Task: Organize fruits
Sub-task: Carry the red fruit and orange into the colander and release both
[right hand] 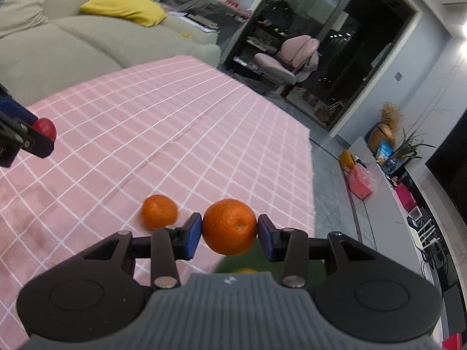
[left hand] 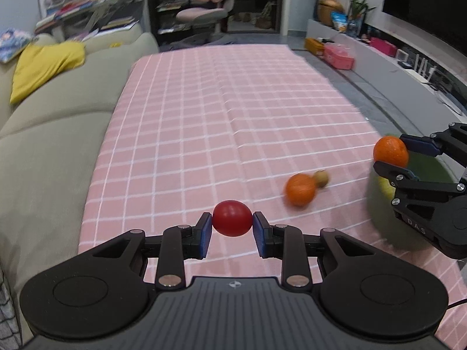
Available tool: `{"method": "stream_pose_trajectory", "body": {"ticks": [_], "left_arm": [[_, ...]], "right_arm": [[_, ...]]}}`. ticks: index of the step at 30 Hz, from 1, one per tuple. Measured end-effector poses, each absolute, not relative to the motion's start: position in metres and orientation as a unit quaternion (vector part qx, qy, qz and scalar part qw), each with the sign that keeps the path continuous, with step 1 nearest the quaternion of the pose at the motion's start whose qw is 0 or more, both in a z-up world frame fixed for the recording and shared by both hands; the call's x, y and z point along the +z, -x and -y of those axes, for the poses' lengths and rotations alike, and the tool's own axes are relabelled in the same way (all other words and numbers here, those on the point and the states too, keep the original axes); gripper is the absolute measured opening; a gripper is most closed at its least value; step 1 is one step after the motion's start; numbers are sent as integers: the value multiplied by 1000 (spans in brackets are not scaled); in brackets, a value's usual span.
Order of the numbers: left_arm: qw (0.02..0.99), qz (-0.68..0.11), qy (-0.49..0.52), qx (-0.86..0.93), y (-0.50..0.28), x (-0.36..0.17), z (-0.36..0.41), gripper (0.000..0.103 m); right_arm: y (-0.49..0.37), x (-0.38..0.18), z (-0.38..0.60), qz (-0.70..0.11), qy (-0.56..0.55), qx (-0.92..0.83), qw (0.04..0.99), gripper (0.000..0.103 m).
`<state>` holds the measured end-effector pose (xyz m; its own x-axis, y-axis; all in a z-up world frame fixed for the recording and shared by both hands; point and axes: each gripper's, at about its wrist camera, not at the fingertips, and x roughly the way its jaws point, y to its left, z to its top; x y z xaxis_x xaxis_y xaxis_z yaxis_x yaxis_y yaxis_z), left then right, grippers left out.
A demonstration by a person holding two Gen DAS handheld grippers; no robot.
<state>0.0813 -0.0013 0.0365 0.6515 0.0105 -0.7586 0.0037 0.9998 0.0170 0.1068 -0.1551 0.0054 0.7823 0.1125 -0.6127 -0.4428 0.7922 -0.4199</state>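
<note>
My left gripper (left hand: pixel 232 223) is shut on a small red fruit (left hand: pixel 232 218), held above the pink checked tablecloth (left hand: pixel 204 116). My right gripper (right hand: pixel 229 230) is shut on an orange (right hand: pixel 229 227) and holds it over a dark green bowl (right hand: pixel 251 258); it also shows in the left wrist view (left hand: pixel 391 157) above the bowl (left hand: pixel 379 204). A yellow fruit (left hand: pixel 385 188) lies inside the bowl. A second orange (left hand: pixel 300 189) and a small brown kiwi (left hand: pixel 321 178) lie on the cloth left of the bowl. The left gripper with the red fruit (right hand: pixel 45 128) shows at the right wrist view's left edge.
A beige sofa (left hand: pixel 43 151) with a yellow cushion (left hand: pixel 43 64) runs along the table's left side. A low shelf (left hand: pixel 408 67) with boxes and plants runs on the right. A pink chair (left hand: pixel 210 3) stands beyond the far table edge.
</note>
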Motion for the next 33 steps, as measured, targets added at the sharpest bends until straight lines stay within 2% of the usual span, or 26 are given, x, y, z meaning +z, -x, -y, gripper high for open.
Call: {"method": "stream_pose_trajectory", "body": {"ticks": [18,33], "left_arm": [[906,-413,-40,-87,-107,42,131,34],[881,-444,-87,-139,-132,3,200,34]], "right_arm": [[-107,38,280,-308,190,91,928,39],[-135,29,335,-392,39,97,914,39]]}}
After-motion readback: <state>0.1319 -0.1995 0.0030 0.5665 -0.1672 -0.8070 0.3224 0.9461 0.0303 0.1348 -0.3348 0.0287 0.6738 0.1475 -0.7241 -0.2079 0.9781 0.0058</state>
